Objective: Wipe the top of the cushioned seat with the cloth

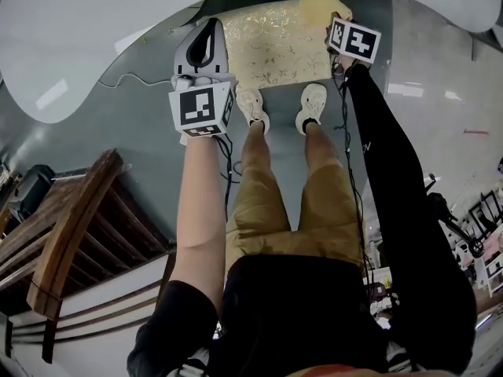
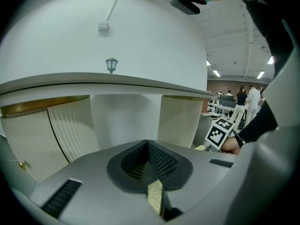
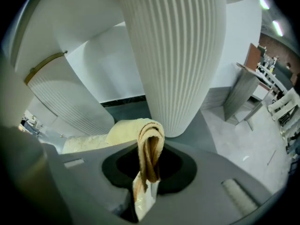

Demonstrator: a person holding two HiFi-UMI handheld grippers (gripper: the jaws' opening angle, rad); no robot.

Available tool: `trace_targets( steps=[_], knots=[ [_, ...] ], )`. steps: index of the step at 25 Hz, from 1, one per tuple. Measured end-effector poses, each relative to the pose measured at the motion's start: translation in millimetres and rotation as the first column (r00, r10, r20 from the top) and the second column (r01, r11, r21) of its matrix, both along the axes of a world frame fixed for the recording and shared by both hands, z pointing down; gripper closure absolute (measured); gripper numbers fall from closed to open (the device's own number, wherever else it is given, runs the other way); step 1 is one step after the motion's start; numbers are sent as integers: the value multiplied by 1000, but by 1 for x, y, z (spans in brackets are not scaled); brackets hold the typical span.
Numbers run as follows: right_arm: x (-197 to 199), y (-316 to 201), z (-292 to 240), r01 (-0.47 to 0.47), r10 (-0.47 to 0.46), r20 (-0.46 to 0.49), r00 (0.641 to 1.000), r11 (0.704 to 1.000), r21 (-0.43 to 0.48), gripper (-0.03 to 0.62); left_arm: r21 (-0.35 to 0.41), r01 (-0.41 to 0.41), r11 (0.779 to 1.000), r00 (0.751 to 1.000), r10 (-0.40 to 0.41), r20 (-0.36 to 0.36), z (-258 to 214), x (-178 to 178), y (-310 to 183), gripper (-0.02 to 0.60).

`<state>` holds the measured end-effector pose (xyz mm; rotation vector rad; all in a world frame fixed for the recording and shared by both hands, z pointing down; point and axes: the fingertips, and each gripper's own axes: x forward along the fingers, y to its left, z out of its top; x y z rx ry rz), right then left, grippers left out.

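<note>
Here we pinch the soft, looped yellow cloth (image 3: 149, 142) in the right gripper (image 3: 149, 175) at one o'clock of the gold-patterned cushioned seat (image 1: 271, 49); left gripper (image 2: 150, 170), jaws pressed together, at nine o'clock.

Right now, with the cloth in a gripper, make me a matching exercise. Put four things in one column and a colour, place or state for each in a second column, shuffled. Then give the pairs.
Things:
1. cloth
2. seat
3. shoes
4. wooden chair

Descriptions:
A. white, on the floor at the seat's near edge
B. gold-patterned top, ahead of the person's feet
C. brown slats, at the person's left
D. yellow, pinched in the right gripper

Pairs: 1-D, 2-B, 3-A, 4-C
</note>
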<state>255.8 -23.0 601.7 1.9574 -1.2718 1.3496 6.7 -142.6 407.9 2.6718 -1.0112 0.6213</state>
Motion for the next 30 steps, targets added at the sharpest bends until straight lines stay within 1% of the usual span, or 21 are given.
trace_targets(
  steps=[3, 5, 8, 11, 14, 16, 18, 21, 24, 26, 28, 30],
  knots=[
    [28, 16, -7, -35, 34, -77, 996, 999, -17, 537, -3, 9, 1000, 1000, -9, 0, -1, 3, 2, 577],
    [39, 23, -15, -39, 39, -112, 993, 999, 3, 537, -4, 15, 1000, 1000, -15, 1, -1, 1, 4, 577],
    [37, 22, -32, -27, 38, -110, 993, 995, 97, 537, -7, 27, 1000, 1000, -27, 6, 0, -9, 3, 577],
    [11, 11, -48, 4, 8, -58, 998, 978, 207, 537, -9, 42, 999, 999, -42, 9, 1, -25, 0, 577],
    [-33, -6, -63, 48, -53, 9, 999, 959, 280, 536, -11, 59, 998, 998, -59, 13, 2, -44, -3, 577],
    [-74, -20, -71, 87, -114, 66, 991, 944, 319, 537, -15, 69, 998, 998, -69, 14, 2, -59, -4, 577],
    [-122, -35, -76, 134, -183, 114, 976, 928, 347, 537, -18, 76, 997, 997, -76, 14, 2, -75, -5, 577],
    [-198, -54, -74, 199, -278, 178, 944, 909, 367, 537, -18, 89, 996, 996, -89, 15, 3, -101, -8, 577],
    [-270, -70, -72, 248, -360, 249, 899, 888, 387, 536, -12, 103, 995, 995, -103, 15, 2, -127, -15, 577],
    [-312, -77, -70, 272, -400, 290, 869, 877, 395, 537, -9, 112, 994, 994, -111, 14, 1, -142, -17, 577],
    [-344, -81, -61, 287, -423, 334, 842, 877, 386, 537, -12, 119, 993, 993, -119, 13, 1, -153, -17, 577],
    [-364, -82, -43, 298, -421, 369, 828, 889, 347, 537, -17, 126, 992, 992, -125, 12, 4, -163, -16, 577]
  ],
)
